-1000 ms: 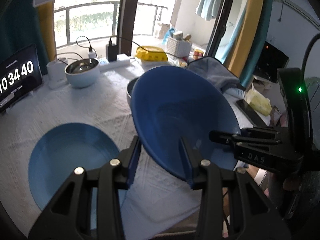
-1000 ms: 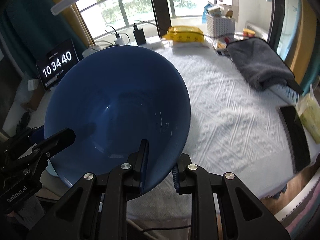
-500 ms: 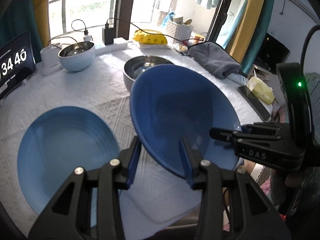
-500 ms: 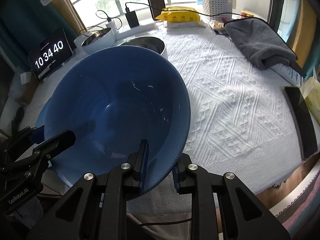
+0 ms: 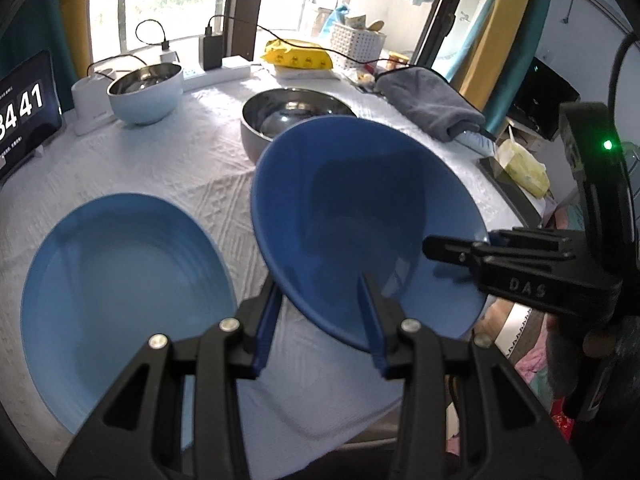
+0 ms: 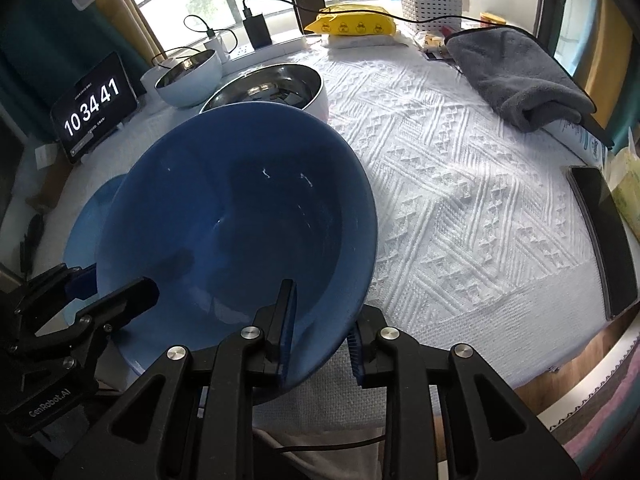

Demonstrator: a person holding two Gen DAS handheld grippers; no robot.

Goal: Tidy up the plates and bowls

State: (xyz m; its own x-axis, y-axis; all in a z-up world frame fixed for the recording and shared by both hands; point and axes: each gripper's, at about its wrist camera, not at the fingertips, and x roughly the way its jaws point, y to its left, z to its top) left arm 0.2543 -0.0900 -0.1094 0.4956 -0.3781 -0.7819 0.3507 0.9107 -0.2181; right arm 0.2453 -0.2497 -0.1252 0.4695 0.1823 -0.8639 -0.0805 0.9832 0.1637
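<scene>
A dark blue bowl (image 5: pixel 360 216) hangs tilted above the table's near edge, gripped from two sides. My left gripper (image 5: pixel 320 286) is shut on its near rim, one finger under the wall and one inside. My right gripper (image 6: pixel 320 308) straddles the rim of the same bowl (image 6: pixel 240 220); its jaws are opening, though the pads still touch the wall. A light blue plate (image 5: pixel 120 280) lies flat on the cloth to the left, beside and partly under the bowl. Behind stand a large steel bowl (image 5: pixel 296 116) and a smaller pale blue bowl (image 5: pixel 146 92).
A white textured cloth (image 6: pixel 460 200) covers the table. A grey towel (image 6: pixel 516 76) lies at the back right and a dark phone (image 6: pixel 600 232) at the right edge. A clock display (image 6: pixel 94 108), chargers, a yellow packet (image 6: pixel 356 20) and a white basket line the back.
Both views have tipped downward and the dark blue bowl has sunk a little toward the table. The large steel bowl now shows behind it. Both grippers kept their place on the rim.
</scene>
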